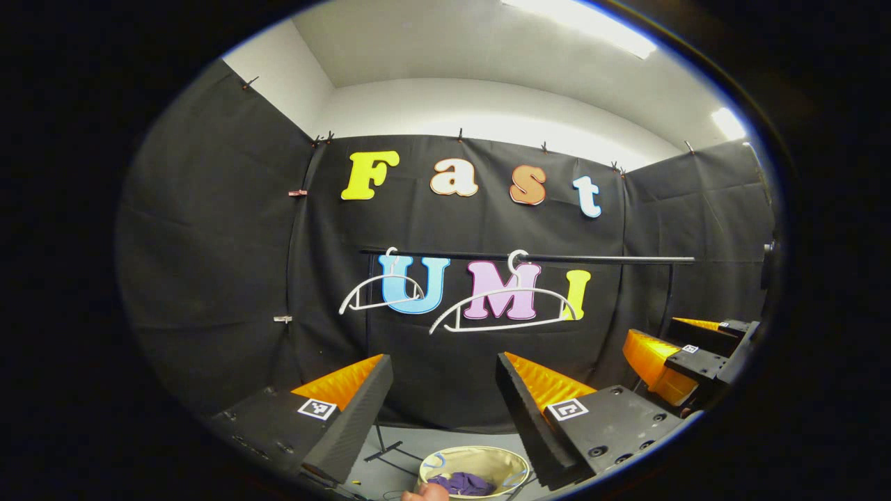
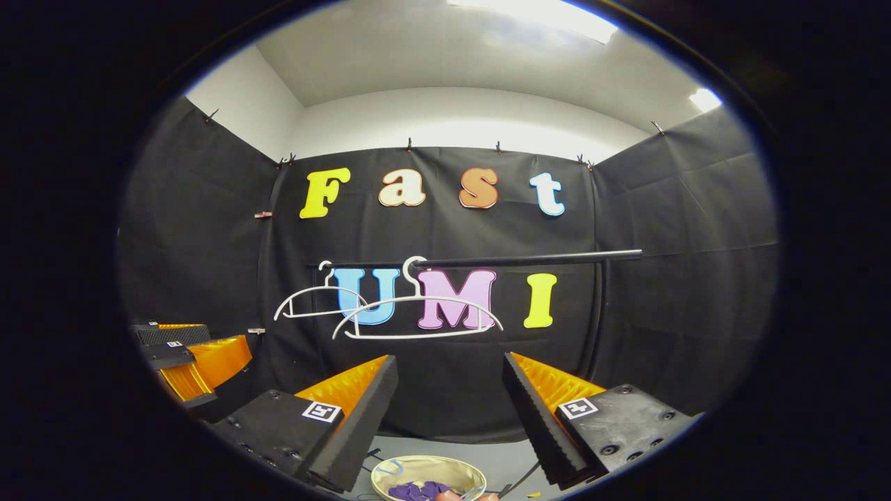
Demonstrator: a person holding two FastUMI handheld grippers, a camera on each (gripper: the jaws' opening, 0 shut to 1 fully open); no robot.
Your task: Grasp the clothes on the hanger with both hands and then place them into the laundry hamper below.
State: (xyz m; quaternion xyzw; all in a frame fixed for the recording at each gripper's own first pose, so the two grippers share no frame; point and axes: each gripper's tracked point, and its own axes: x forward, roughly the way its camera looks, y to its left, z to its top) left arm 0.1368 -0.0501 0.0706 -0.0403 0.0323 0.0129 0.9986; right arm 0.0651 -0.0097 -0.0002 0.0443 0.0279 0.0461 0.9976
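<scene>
Both cameras face the booth's back wall from well back, level with the rail [image 1: 529,258] and its bare hangers [image 1: 505,306]. They share rail, hangers and the hamper [image 1: 475,463] low down; the right gripper view sits rightward.

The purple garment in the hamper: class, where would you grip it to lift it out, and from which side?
Grip the bunched top folds of the purple garment, coming straight down through the hamper's open mouth; the rim walls block a side approach.

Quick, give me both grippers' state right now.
Left gripper: open, holding nothing, raised above the laundry hamper.
Right gripper: open, holding nothing.
</scene>
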